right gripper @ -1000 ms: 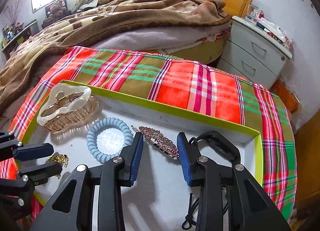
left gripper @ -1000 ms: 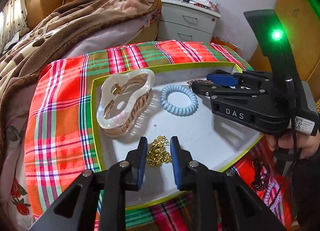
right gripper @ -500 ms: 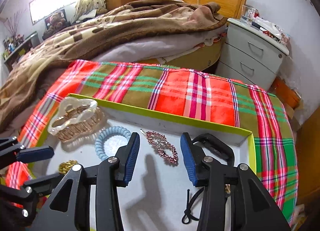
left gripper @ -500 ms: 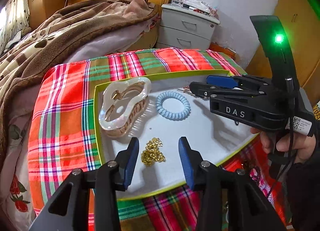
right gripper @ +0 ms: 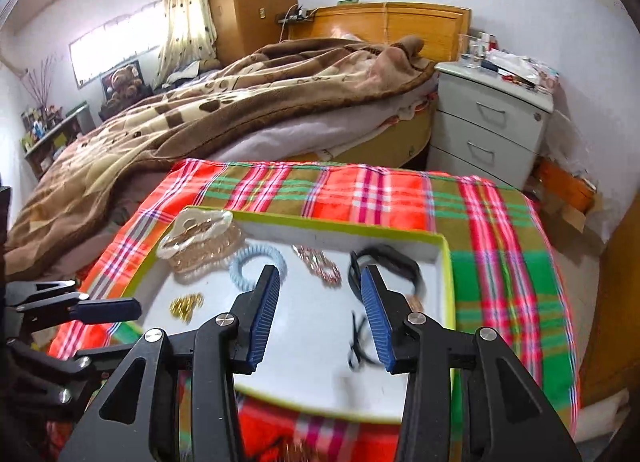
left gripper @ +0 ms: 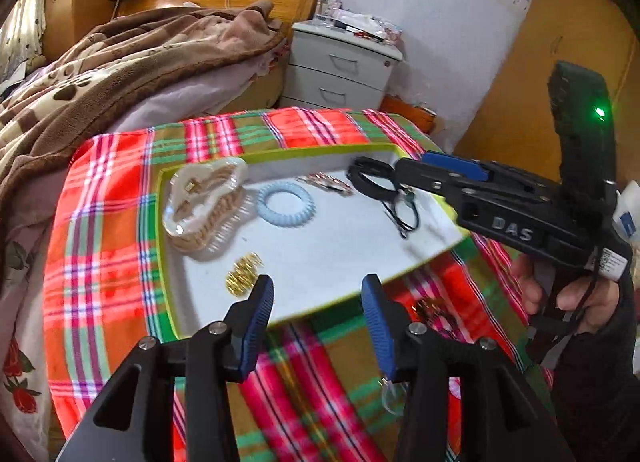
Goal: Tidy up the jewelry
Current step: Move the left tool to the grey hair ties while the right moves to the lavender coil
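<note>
A shallow white tray with a lime-green rim (left gripper: pixel 158 222) sits on a red-and-green plaid cloth (left gripper: pixel 100 262). Inside it lie a pearly cream claw hair clip (left gripper: pixel 204 198), a pale blue spiral hair tie (left gripper: pixel 285 208), a pink rhinestone barrette (right gripper: pixel 318 264), a black band (left gripper: pixel 370 178) with a thin black cord (left gripper: pixel 404 218), and a small heap of gold chain (left gripper: pixel 242 280) near the front left. The left gripper (left gripper: pixel 318 322) hangs above the tray's near rim, jaws spread and empty — the chain lies just beyond its left finger. The right gripper (right gripper: pixel 320 318) hovers over the tray, also spread, holding nothing.
</note>
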Demonstrator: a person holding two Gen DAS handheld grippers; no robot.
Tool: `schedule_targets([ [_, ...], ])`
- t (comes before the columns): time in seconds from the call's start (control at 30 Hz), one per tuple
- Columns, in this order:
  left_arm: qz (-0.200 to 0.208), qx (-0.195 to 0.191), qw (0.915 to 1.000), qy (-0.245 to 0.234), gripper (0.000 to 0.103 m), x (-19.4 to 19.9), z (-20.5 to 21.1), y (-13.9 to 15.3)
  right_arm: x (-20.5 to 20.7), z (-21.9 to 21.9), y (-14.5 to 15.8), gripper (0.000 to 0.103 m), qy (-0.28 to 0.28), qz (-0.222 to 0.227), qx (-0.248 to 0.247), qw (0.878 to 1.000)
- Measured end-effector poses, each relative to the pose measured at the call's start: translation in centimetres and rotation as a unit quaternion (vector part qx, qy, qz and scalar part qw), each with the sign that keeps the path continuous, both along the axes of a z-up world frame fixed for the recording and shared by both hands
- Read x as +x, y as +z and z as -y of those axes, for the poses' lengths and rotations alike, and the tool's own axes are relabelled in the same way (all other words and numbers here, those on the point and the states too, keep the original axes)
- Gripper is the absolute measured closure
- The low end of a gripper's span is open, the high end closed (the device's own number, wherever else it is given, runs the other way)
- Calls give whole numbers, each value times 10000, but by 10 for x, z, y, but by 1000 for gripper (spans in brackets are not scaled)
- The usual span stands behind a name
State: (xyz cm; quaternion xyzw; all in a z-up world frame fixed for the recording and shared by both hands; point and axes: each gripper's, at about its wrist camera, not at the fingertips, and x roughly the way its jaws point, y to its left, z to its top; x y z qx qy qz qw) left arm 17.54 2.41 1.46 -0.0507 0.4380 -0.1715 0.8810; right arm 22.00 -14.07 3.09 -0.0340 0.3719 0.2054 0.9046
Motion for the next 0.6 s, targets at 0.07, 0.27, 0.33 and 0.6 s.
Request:
schedule_targets([
  [0.07, -15, 10, 10000, -78, 55, -6, 5, -2, -15, 10, 0, 59, -31, 41, 0, 10000],
  [0.27, -130, -48, 9997, -208, 55, -22, 13, -10, -45, 32, -5, 59, -106, -13, 1, 9999],
  [0.33, -183, -50, 9994, -274, 55, -28, 17, -13, -51, 39, -9, 59, -146, -78, 49, 9999],
  [0.6, -395, 121, 9978, -519, 55, -39, 37, -29, -76, 60, -29, 59, -297, -308, 166, 9989],
])
